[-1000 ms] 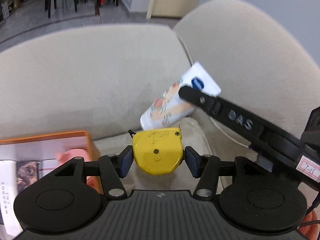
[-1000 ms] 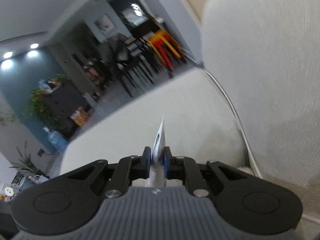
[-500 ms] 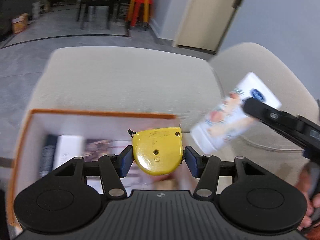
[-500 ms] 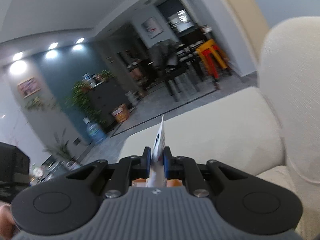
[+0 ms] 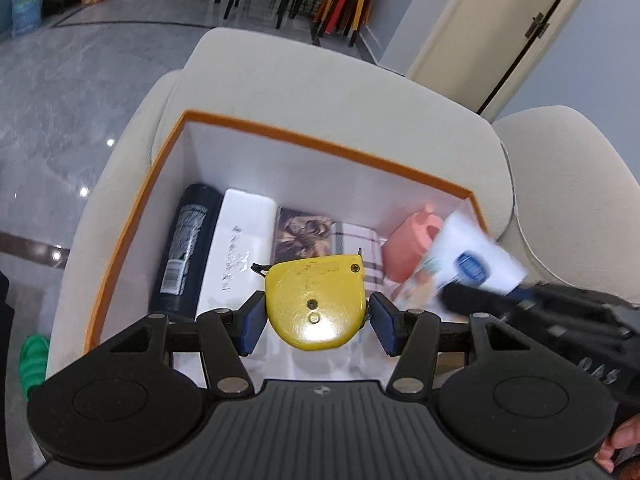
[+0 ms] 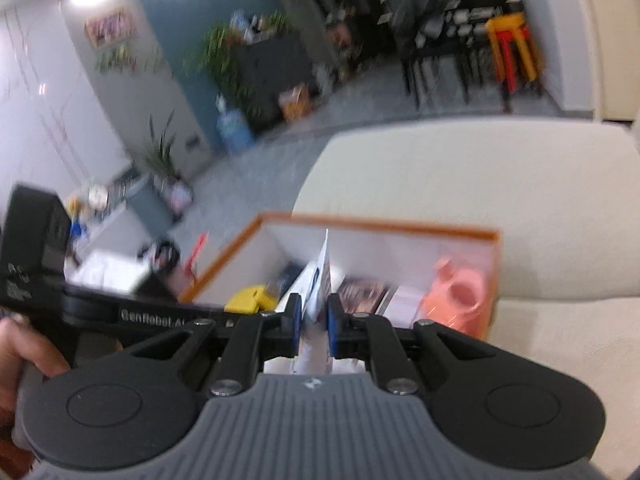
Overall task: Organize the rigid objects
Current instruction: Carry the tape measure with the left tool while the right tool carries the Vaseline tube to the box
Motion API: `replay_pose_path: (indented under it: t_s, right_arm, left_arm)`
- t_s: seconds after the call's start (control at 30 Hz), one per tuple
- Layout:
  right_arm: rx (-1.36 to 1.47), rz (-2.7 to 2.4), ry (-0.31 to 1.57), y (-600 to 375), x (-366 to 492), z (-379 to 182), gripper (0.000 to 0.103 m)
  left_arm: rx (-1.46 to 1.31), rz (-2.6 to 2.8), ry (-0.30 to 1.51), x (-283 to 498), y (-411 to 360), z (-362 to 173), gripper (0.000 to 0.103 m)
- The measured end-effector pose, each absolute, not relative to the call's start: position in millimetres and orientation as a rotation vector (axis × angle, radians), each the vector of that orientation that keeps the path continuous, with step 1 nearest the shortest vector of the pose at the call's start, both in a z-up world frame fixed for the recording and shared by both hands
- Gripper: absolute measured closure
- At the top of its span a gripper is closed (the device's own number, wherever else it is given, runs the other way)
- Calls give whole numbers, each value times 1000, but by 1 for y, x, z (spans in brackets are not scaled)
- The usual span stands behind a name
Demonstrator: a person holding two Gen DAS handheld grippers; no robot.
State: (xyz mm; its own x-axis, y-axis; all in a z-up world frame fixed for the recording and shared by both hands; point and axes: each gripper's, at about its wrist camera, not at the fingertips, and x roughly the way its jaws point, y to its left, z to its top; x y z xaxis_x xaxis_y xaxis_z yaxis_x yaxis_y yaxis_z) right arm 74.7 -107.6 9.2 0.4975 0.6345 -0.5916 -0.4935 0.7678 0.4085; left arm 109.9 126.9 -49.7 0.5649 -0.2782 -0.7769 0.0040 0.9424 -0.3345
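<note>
My left gripper (image 5: 316,316) is shut on a yellow tape measure (image 5: 316,304) and holds it above the orange-rimmed white box (image 5: 320,144) on the cream sofa. My right gripper (image 6: 313,320) is shut on the flat end of a white cream tube (image 6: 318,280). In the left wrist view the tube (image 5: 468,264) hangs over the box's right side. The box (image 6: 376,226) and the tape measure (image 6: 250,299) also show in the right wrist view.
Inside the box lie a dark bottle (image 5: 184,248), a white carton (image 5: 236,248), small patterned packs (image 5: 304,232) and a pink container (image 5: 412,244). The sofa armrest (image 5: 320,80) lies beyond the box. A green object (image 5: 34,360) sits at the sofa's left.
Both grippers have swung left from the sofa corner to over the open box, each still holding its object. The box's inside is now fully in view.
</note>
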Motion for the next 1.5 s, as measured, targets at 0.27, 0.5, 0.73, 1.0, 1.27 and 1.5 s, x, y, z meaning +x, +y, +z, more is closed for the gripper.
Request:
replay_pose_path:
  t_s: [0.27,0.5,0.73,1.0,1.27,1.5]
  right_arm:
    - [108,776,1024,-71,101,-22,92]
    - [85,792,1177,-59,114,-50,92]
    - [140,713,1282,-63,138,-67,91]
    - [48,695,1265,-54,139,-69,83]
    - [67,627,1166,-71,137,-53,82]
    - [54,589,1134,-82,128,-42,82]
  left_arm:
    - [-336,-196,981,107,151,-55,40]
    - [-358,-215,1008,118,158,-68,40]
    - [-366,-235,1032,128,157,-76,39]
    - [-347,-254,1063,134,151,-82,39]
    - [-318,-260,1089,136,145,-86,39]
    - [-318,-254,1105,135,143,-89,39]
